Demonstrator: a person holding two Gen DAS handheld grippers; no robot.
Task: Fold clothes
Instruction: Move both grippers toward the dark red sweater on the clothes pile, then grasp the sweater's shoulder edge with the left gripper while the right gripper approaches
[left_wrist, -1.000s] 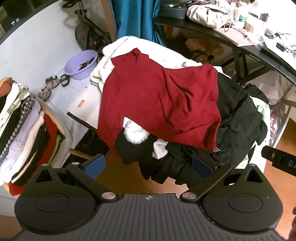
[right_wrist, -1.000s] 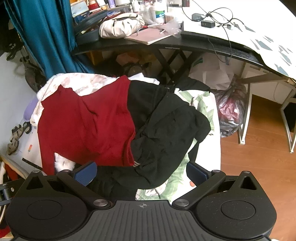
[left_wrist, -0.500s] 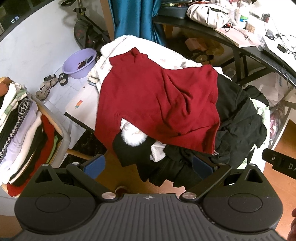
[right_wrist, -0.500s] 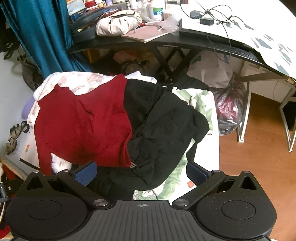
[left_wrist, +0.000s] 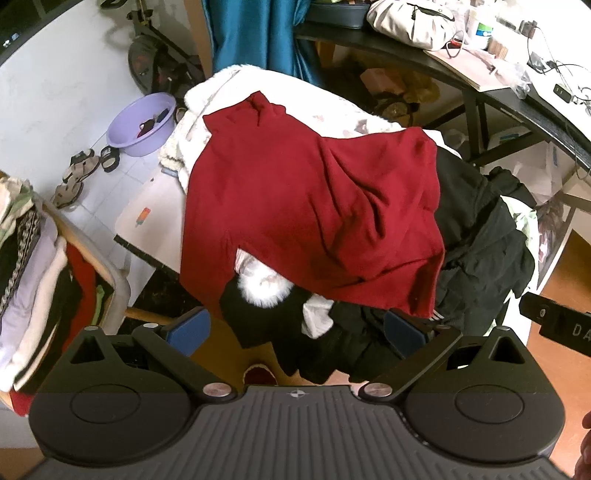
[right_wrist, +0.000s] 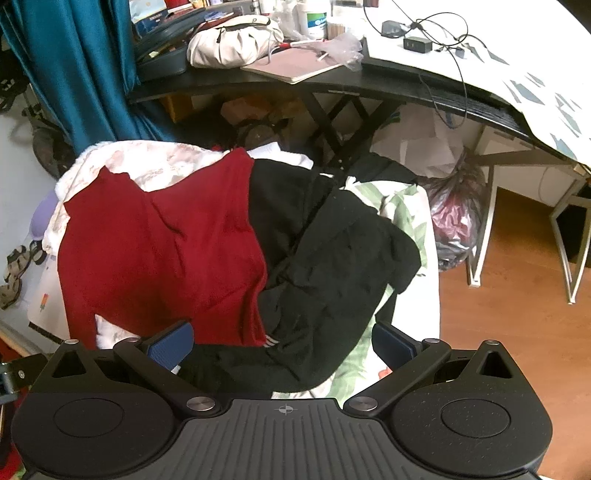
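**Red sweater on top of the clothes heap; both claws apart, empty**

Red sweater (left_wrist: 314, 218) lies spread over the heap. Black garment (right_wrist: 332, 266) lies beside it, their edges overlapping. Left claw (left_wrist: 295, 332) hovers over the sweater's near hem, jaws apart, holding nothing. Right claw (right_wrist: 282, 347) likewise apart, above the black garment. Purple basin (left_wrist: 142, 123) on the floor beyond the sweater.

I count one red sweater (left_wrist: 317, 206), one black garment (right_wrist: 332, 266), one purple basin (left_wrist: 142, 123), one white bag (right_wrist: 236, 42), two sandals (left_wrist: 75, 177).
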